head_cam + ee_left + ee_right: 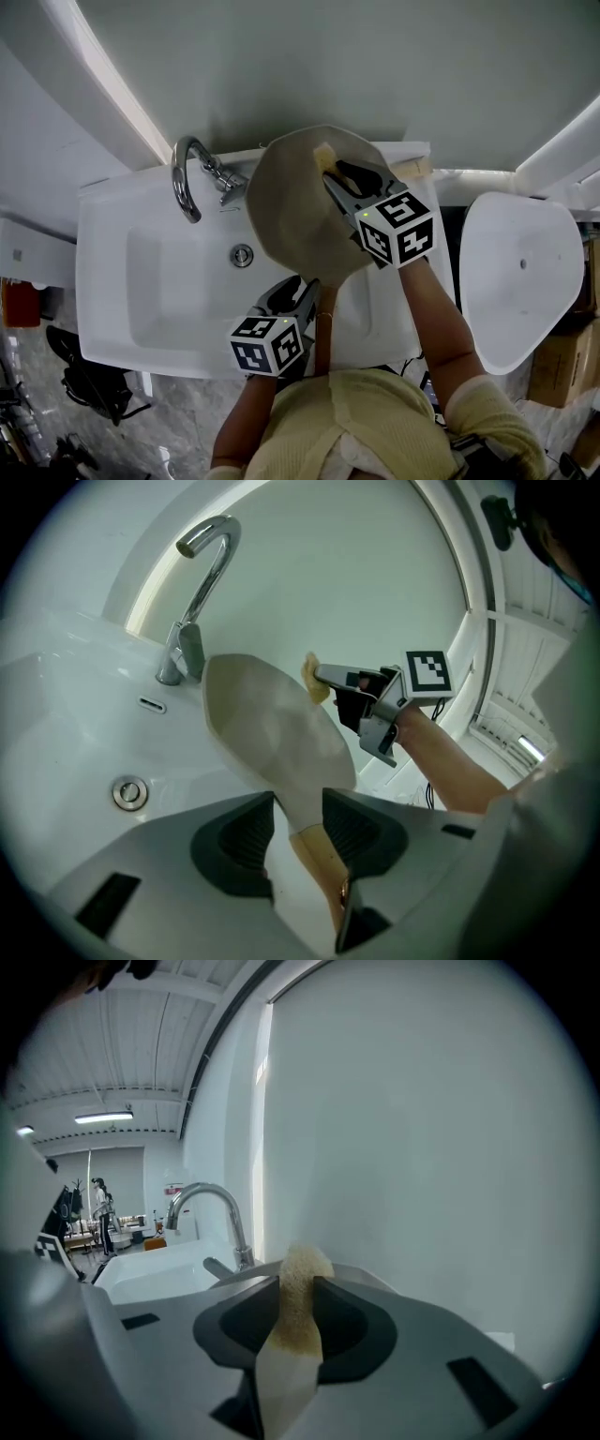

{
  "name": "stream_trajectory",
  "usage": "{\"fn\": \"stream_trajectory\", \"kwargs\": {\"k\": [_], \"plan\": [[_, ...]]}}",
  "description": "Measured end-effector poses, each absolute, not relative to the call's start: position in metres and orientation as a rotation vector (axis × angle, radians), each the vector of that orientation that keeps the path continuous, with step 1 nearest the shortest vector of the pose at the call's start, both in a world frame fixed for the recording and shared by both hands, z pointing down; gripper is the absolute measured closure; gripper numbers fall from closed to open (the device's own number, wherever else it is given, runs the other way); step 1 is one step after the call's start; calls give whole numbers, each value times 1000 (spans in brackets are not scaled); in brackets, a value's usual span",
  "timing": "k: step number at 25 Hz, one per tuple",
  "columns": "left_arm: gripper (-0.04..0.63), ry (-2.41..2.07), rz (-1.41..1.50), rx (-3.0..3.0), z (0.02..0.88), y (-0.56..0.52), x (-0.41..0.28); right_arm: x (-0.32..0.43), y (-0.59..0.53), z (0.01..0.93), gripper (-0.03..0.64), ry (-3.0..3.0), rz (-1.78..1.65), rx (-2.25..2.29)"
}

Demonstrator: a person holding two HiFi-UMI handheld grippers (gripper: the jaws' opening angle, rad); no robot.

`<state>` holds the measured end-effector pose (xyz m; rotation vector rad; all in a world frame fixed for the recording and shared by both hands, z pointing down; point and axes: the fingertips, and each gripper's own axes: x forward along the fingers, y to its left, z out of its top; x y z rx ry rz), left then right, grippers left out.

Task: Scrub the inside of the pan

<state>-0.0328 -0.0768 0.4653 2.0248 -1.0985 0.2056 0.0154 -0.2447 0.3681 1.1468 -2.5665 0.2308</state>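
Head view: round matte beige pan (300,211), tilted over right side of glossy white basin (141,281), beside curved chrome faucet (187,173).
Left gripper view: left gripper (298,808) spread wide, ribbed pads (352,827) flanking slim pan handle (314,846), unclamped.
Right gripper view: right gripper (298,1290) pinched on porous yellow sponge (305,1265).

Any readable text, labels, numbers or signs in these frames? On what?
No text can be read.
Marker cubes: black-and-white square patterns only, no letters or digits.
Red-and-white sign, far back in the right gripper view: too small to read.
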Motion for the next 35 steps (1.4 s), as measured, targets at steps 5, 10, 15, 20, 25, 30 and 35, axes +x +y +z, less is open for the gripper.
{"fn": "stream_trajectory", "kwargs": {"k": [5,10,15,20,25,30,35], "plan": [[396,-1133,250,2038,468,-78,-34,8,-264,385,494,-2531,213,1181],[396,-1137,247,2028,467,-80,-34,2,-282,399,494,-2487,176,1198],[396,-1152,265,2026,468,-81,-35,-4,-297,405,494,-2456,148,1223],[397,-1149,268,2023,468,-81,-36,-8,-303,417,494,-2423,142,1244],[397,-1151,276,2028,468,-81,-36,-15,-308,427,494,-2400,145,1249],[397,-1147,276,2030,468,-81,-36,-28,-309,436,494,-2393,126,1196],[397,-1134,287,2036,469,-80,-35,-44,-305,442,494,-2411,136,1135]]}}
